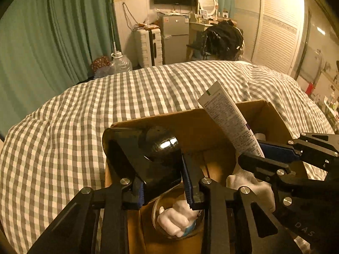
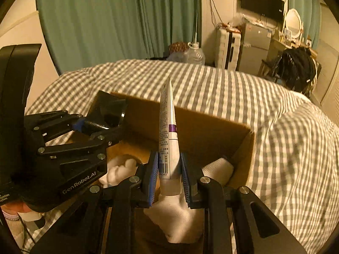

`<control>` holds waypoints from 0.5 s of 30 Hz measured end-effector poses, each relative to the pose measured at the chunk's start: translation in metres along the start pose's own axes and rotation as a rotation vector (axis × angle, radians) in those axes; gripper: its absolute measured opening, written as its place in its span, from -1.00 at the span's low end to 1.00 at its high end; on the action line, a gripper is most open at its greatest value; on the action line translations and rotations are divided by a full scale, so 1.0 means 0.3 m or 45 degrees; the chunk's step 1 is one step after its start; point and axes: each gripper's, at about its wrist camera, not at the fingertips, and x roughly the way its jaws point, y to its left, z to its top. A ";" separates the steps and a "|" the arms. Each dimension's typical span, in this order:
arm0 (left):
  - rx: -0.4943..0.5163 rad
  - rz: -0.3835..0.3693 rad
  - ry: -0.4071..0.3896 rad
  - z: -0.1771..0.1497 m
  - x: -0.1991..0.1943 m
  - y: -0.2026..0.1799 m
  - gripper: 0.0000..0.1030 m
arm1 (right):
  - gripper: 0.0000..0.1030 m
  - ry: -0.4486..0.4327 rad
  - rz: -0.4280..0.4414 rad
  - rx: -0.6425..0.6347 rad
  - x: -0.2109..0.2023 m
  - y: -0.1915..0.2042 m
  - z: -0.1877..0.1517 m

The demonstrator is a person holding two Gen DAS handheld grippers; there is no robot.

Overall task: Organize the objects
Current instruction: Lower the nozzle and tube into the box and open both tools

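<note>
The left gripper (image 1: 162,169) pinches a dark box (image 1: 135,148) over the cardboard box (image 2: 211,114). Beside it, the right gripper (image 2: 169,175) clamps an upright tube (image 2: 168,131) above white socks (image 2: 175,216).

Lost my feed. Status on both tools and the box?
Left tool shut on black mirror. Right tool shut on white tube, upright. Both over cardboard box; socks, glass bowl inside.
</note>
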 end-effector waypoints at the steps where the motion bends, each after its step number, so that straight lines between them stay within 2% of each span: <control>1: 0.003 -0.007 -0.001 0.003 -0.006 -0.006 -0.43 | -0.60 0.006 0.001 0.002 0.007 -0.006 -0.005; 7: 0.022 -0.006 -0.016 -0.005 -0.025 -0.016 -0.38 | -0.54 -0.010 0.022 0.063 -0.006 -0.041 -0.011; 8: 0.017 -0.011 -0.011 -0.008 -0.030 -0.018 -0.29 | -0.47 -0.024 0.020 0.071 -0.018 -0.045 -0.012; 9: 0.012 -0.017 -0.005 -0.012 -0.038 -0.016 -0.06 | -0.25 -0.042 0.015 0.081 -0.029 -0.055 -0.009; 10: 0.004 -0.023 0.005 -0.020 -0.048 -0.012 0.06 | 0.00 -0.056 0.011 0.093 -0.045 -0.060 -0.008; 11: 0.001 -0.024 0.000 -0.021 -0.063 -0.014 0.22 | 0.05 -0.077 0.005 0.114 -0.068 -0.067 -0.013; 15: 0.027 0.001 -0.063 -0.024 -0.158 -0.031 0.60 | 0.10 -0.121 0.002 0.145 -0.145 -0.086 -0.006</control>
